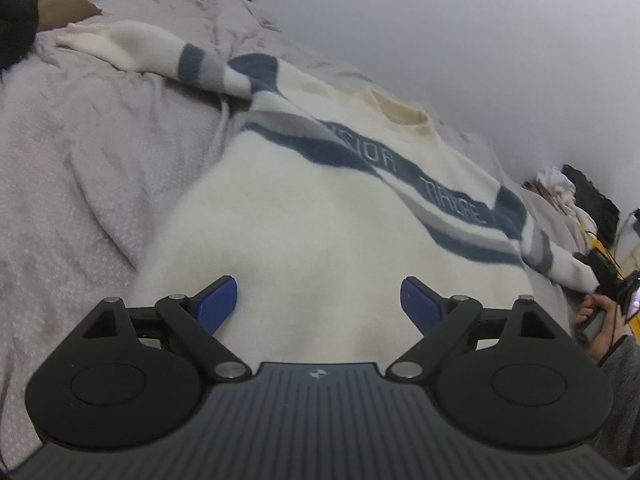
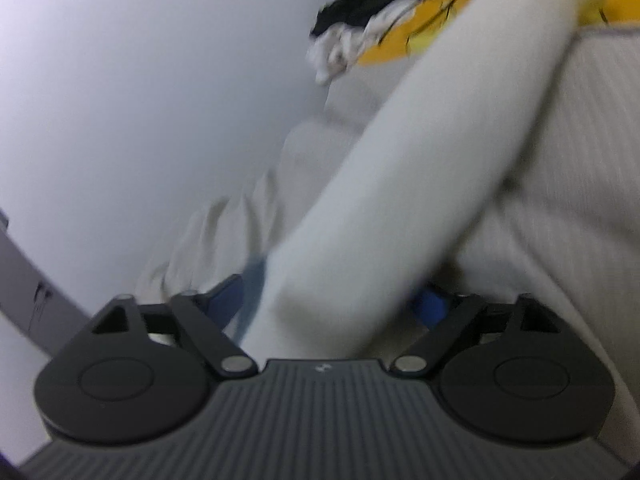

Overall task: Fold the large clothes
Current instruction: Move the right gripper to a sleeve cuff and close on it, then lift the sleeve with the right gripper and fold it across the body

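A cream sweater [image 1: 320, 216] with blue and grey stripes lies spread on a grey bed cover [image 1: 80, 168], collar away from me. My left gripper [image 1: 318, 300] is open just above the sweater's lower body, holding nothing. The far sleeve [image 1: 132, 48] stretches to the upper left. The near sleeve [image 1: 560, 264] runs right to my right gripper [image 1: 600, 276]. In the blurred right wrist view the cream sleeve [image 2: 380, 200] lies between the wide-apart blue pads [image 2: 430, 306] of my right gripper [image 2: 328, 304], and I cannot tell whether it is gripped.
A pile of clothes [image 1: 568, 196] in white, black and yellow sits at the bed's far right by the wall; it also shows in the right wrist view [image 2: 380, 20]. A brown pillow [image 1: 68, 8] and a dark item [image 1: 16, 20] lie at the upper left.
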`<state>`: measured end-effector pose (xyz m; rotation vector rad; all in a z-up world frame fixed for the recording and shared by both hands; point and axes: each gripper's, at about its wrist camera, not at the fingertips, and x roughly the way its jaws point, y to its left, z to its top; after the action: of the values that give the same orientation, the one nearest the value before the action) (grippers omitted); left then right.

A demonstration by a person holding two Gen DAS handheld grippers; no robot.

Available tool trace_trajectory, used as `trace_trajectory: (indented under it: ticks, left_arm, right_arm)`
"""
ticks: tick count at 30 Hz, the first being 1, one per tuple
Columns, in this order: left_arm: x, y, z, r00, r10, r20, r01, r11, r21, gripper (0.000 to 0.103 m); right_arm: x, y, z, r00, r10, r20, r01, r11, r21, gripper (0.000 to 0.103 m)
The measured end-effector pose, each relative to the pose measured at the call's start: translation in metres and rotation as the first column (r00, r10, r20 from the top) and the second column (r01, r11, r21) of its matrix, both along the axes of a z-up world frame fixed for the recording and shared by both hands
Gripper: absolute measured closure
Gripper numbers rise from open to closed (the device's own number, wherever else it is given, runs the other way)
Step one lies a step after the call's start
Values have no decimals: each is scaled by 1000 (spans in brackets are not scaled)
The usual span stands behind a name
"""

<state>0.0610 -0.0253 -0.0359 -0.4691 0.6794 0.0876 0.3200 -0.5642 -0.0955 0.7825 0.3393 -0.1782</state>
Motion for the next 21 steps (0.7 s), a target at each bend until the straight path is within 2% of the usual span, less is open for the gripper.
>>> trace_trajectory:
  ticks: [4, 8, 11, 12, 14, 15, 16, 17, 19, 21]
  left_arm:
    - [10, 1, -5, 999, 22, -23, -23, 1000, -9, 11]
    - [14, -3, -5, 999, 27, -17, -27, 999, 25, 11]
    - [17, -7, -7, 999, 19, -25, -18, 998, 60, 11]
    - [18, -8, -8, 999, 17, -28, -15, 997, 70, 11]
    - [19, -10, -8, 999, 14, -32, -12, 997, 82, 10]
    - [19, -10, -8, 999, 15, -31, -12, 996, 86, 10]
    - [19, -10, -8, 999, 13, -30, -10, 996, 92, 10]
    - [21, -9, -9, 999, 10, -34, -7, 995, 96, 10]
    - [22, -6, -8, 999, 6, -40, -3, 996, 90, 10]
    - [20, 0, -5, 999, 23, -29, -21, 997, 73, 10]
  right_arm:
    - [16, -25, 7, 997, -54, 59, 51, 998, 42, 35]
    - [22, -30, 32, 985, -84, 150, 96, 993, -71, 37]
    - [25, -46, 41, 974, -167, 152, 181, 980, -79, 37]
    - [25, -53, 43, 969, -203, 142, 215, 974, -74, 41]
    - [23, -68, 47, 958, -257, 125, 268, 960, -84, 59]
    - [22, -74, 49, 951, -287, 113, 299, 948, -106, 80]
    - [23, -78, 50, 947, -309, 93, 319, 940, -121, 85]
    - [24, -83, 53, 942, -330, 66, 336, 935, -110, 86]
    - [25, -87, 61, 938, -339, 67, 344, 936, -75, 88]
    - [28, -72, 79, 948, -304, 96, 316, 937, -147, 88]
